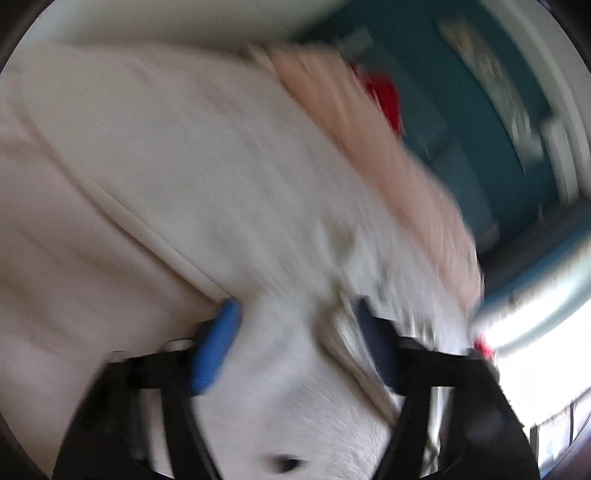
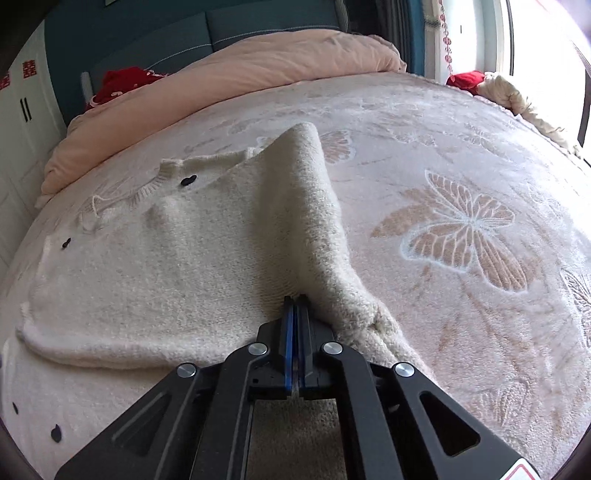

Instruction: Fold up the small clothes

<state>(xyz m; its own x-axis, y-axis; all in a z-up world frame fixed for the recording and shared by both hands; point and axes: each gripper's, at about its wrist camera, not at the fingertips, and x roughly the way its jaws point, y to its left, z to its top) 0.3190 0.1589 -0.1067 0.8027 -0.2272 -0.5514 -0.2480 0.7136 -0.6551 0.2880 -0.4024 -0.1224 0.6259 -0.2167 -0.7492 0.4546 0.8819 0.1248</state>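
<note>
A cream knitted cardigan (image 2: 166,266) with dark heart buttons lies spread on the bed. My right gripper (image 2: 294,301) is shut on a fold of the cardigan and lifts it into a ridge that runs away from me. The left wrist view is blurred by motion. There my left gripper (image 1: 295,332) is open, its blue pads (image 1: 218,343) wide apart over the cardigan's white fabric (image 1: 280,387), and one dark button (image 1: 286,463) shows near the bottom. I cannot tell whether the left pads touch the cloth.
The bed carries a pale blanket (image 2: 461,229) with butterfly patterns. A peach duvet (image 2: 258,70) is bunched at the far end, with red cloth (image 2: 122,83) beside it. A teal headboard (image 2: 221,26) and a bright window (image 2: 535,37) stand behind.
</note>
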